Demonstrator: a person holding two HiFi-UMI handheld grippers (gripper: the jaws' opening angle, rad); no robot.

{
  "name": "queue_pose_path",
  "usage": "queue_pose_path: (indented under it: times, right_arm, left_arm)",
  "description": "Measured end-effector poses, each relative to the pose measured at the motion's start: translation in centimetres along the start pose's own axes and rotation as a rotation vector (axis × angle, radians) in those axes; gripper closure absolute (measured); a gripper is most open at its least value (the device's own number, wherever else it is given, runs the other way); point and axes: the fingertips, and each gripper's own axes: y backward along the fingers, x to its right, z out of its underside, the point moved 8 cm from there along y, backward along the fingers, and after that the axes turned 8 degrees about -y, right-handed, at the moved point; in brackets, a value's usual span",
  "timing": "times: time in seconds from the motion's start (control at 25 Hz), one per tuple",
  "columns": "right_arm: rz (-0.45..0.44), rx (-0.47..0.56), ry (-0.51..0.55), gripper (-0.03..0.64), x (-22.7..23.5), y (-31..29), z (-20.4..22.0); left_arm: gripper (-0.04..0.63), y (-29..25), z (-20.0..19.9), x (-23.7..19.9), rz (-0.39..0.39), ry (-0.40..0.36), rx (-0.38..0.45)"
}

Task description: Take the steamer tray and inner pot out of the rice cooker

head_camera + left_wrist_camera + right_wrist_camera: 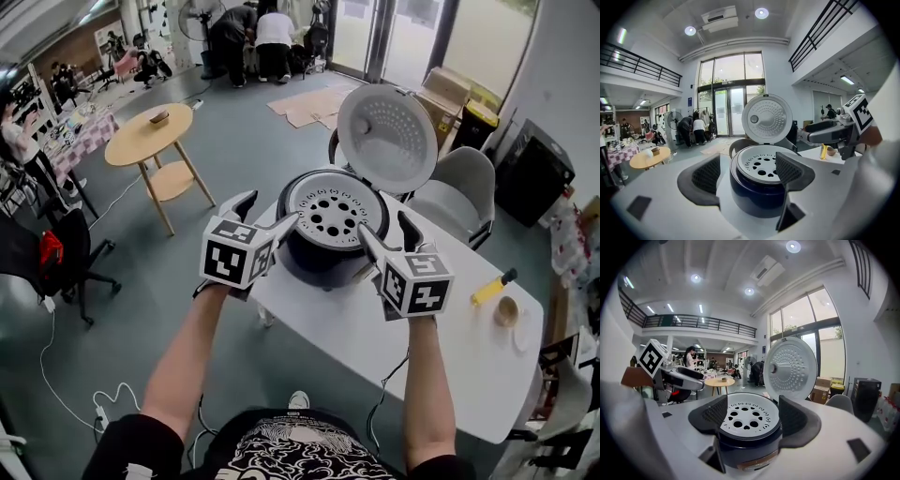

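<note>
left gripper (274, 208) jaws wide apart, nothing held. in the left gripper view (747, 171) its two dark ribbed pads (707, 176) frame the rice cooker (759, 199) from the near left side. cannot tell if a pad touches the cooker wall; in the head view the inner fingertip sits right at the rim.

right gripper (382, 223) also wide, empty. in the right gripper view (752, 413) the cooker (750, 453) sits between the pads (792, 413). in the head view its inner fingertip overlaps the cooker rim, contact unclear.

steamer tray (330, 208) is in the top of the rice cooker (314, 255), lying flat, holed face up. it is round, so no long axis. same tray in both gripper views (761, 164) (746, 418). inner pot is hidden under the tray, not visible in any view.

lid (387, 127) is open, standing upright at the far side, dimpled inner face toward the person (766, 117) (790, 364).

cooker stands at the far left corner of the white bench (469, 347). a yellow item (492, 286) and a small bowl (506, 310) lie on the right part of the bench, too small to identify. the bench's near right end is cut off by the picture edge. grey chair (461, 187) stands behind the bench, round wooden table (155, 131) well off to the left.
</note>
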Motion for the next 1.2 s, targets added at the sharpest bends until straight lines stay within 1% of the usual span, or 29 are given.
queue_pose_path:
  times: [0.2,0.32,0.4,0.52,0.68,0.76,0.88,1.0,1.2]
  right_arm:
    - [-0.003,-0.013,-0.004,0.275,1.8,-2.0,-0.1]
    - [0.012,-0.021,-0.007,0.275,2.1,-3.2,-1.1]
    - [0.023,-0.028,-0.017,0.275,2.3,-4.2,-1.9]
    - [0.020,-0.046,-0.022,0.275,1.8,-7.1,-2.3]
    - [0.051,-0.051,-0.028,0.275,1.2,-11.4,-3.2]
    - [0.065,-0.062,-0.028,0.275,0.3,-14.6,-3.6]
    - [0.119,-0.099,-0.018,0.270,-1.2,-18.1,-4.1]
    - [0.171,-0.123,-0.021,0.270,-2.2,-20.0,-4.6]
    - [0.188,-0.202,0.023,0.270,-3.8,-23.4,-4.6]
  left_arm:
    - [0.235,-2.9,-0.8,-0.7,0.012,-0.011,0.001]
    - [0.235,-4.5,-1.7,-1.9,0.042,-0.016,0.008]
    - [0.235,-5.7,-2.5,-2.9,0.067,-0.023,0.014]
    - [0.235,-8.1,-2.7,-5.7,0.104,-0.033,0.031]
    - [0.235,-12.0,-3.3,-9.5,0.195,-0.051,0.058]
    - [0.235,-14.1,-3.1,-12.2,0.241,-0.064,0.064]
    - [0.235,-17.0,-2.9,-15.4,0.332,-0.089,0.067]
    - [0.235,-19.2,-3.2,-16.8,0.422,-0.109,0.079]
    - [0.235,-21.7,-3.0,-18.9,0.524,-0.144,0.092]
